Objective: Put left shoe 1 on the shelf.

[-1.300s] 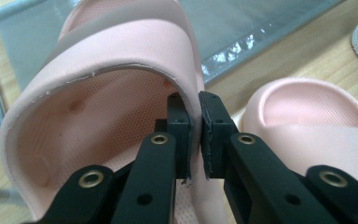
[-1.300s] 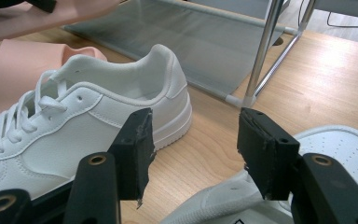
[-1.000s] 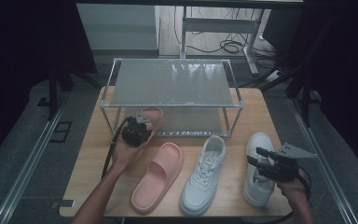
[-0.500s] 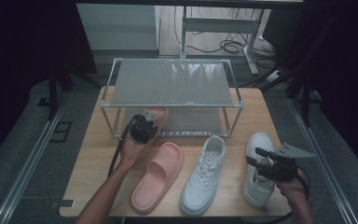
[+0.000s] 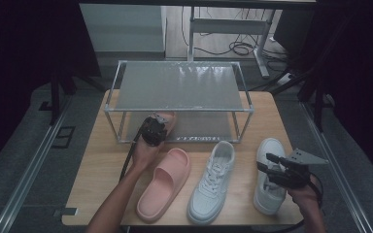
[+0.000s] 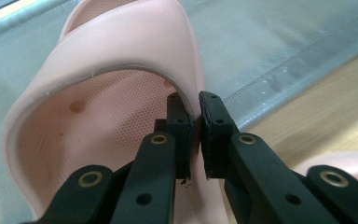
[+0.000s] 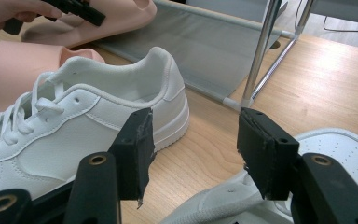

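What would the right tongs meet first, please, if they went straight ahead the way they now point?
Probably the heel of the middle white sneaker, which lies just beyond the open right tongs; depth is hard to judge.

No readable text, label, brand, number or sign, a faint pale strip on the front lower rail of the shoe rack (image 5: 177, 109), just behind the pink slipper (image 5: 165, 184), too blurred to make out

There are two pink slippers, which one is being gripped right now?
The pink slipper at the rack's lower shelf: the left hand-held gripper pinches its strap edge. The other pink slipper lies untouched on the table beside the white sneaker.
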The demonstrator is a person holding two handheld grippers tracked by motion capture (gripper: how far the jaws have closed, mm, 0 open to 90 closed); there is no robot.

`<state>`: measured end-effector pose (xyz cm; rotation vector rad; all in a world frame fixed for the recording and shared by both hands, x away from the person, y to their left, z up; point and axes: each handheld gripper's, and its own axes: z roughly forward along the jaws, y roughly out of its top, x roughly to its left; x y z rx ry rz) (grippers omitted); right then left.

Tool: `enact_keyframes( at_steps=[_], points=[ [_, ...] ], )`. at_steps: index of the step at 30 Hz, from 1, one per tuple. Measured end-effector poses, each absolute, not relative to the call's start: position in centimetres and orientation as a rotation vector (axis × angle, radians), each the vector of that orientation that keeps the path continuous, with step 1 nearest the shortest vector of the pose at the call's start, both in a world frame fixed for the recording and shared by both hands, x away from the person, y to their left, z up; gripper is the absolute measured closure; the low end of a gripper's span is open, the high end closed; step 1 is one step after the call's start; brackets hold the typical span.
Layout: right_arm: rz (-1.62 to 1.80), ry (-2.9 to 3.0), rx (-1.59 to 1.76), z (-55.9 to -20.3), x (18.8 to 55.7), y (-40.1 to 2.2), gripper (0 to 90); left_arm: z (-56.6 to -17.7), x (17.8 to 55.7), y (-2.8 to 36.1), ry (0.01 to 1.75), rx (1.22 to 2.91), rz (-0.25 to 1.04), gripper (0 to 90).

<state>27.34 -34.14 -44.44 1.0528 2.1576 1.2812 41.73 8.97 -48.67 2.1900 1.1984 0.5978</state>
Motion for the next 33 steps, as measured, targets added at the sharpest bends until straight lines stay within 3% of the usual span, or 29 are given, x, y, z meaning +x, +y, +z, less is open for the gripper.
enact_keyframes(
  at_steps=[5,11,17,20,27,33],
  points=[
    [1.282,2.153,1.055,-44.4,27.3,-34.3,46.5,-49.4,42.2,8.6,1.207,2.208,0.6,80.9],
    [1.288,2.159,1.044,-44.4,27.2,-34.2,46.5,-48.5,41.2,9.3,1.226,2.174,0.631,60.7],
    [1.285,2.156,1.044,-44.3,27.2,-34.2,46.5,-47.7,38.9,10.8,1.184,2.176,0.609,56.0],
    [1.284,2.157,1.043,-44.3,27.2,-34.1,46.5,-47.4,37.5,11.8,1.147,2.165,0.615,58.7],
    [1.281,2.161,1.05,-44.5,27.3,-34.0,46.5,-47.3,35.1,13.9,1.117,2.148,0.586,83.8],
    [1.281,2.161,1.046,-44.5,27.2,-33.9,46.5,-47.5,32.7,15.7,1.111,2.132,0.537,90.0]
  ],
)
